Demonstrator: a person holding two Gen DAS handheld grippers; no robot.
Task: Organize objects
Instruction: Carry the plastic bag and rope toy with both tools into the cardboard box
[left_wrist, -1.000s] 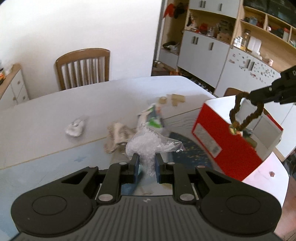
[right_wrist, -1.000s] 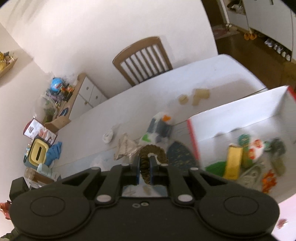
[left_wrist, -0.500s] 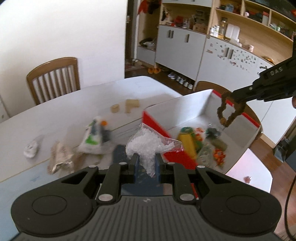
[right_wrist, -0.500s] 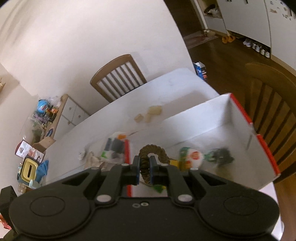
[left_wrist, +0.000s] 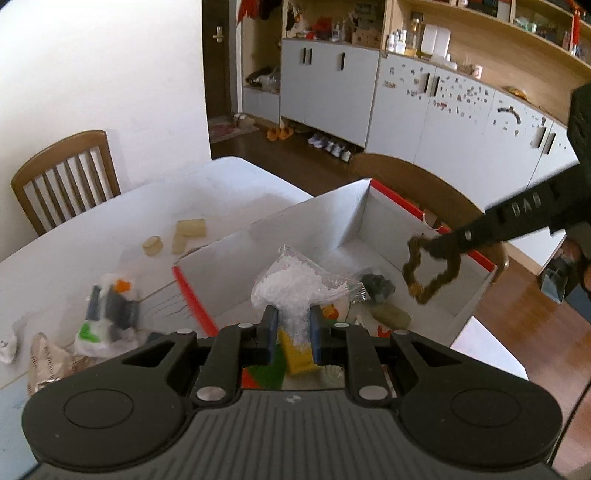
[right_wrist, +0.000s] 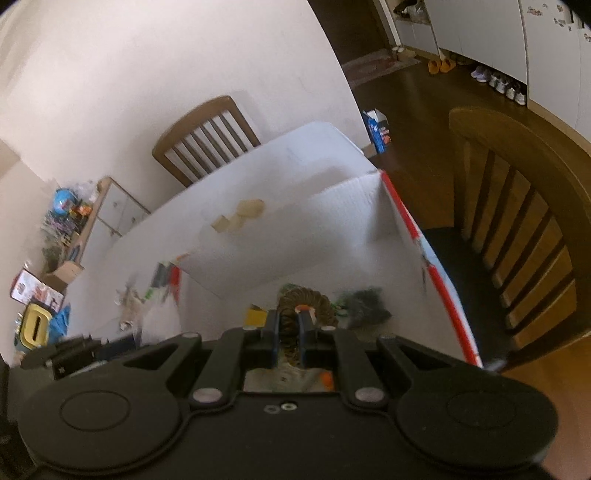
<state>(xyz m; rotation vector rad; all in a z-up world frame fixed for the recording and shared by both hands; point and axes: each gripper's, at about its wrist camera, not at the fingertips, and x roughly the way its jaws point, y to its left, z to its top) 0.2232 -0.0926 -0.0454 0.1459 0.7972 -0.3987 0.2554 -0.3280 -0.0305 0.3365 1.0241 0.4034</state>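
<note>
My left gripper (left_wrist: 290, 325) is shut on a clear plastic bag of white crystals (left_wrist: 295, 284) and holds it over the near side of a red box with a white inside (left_wrist: 373, 225). My right gripper (right_wrist: 287, 325) is shut on a brown bead bracelet (right_wrist: 306, 301); in the left wrist view the bracelet (left_wrist: 432, 271) hangs over the box's right side. The box holds a yellow pack (left_wrist: 295, 354), a dark bundle (left_wrist: 376, 286) and other small items.
On the white table (left_wrist: 92, 236) left of the box lie a soft package with an orange cap (left_wrist: 110, 317), a crumpled wrapper (left_wrist: 48, 358), and pale blocks (left_wrist: 188, 230). Wooden chairs stand behind the table (left_wrist: 62, 177) and beside the box (right_wrist: 517, 206).
Both grippers have moved right, from over the table to above the open box, each still holding its item. The bracelet now hangs lower, inside the box's rim.
</note>
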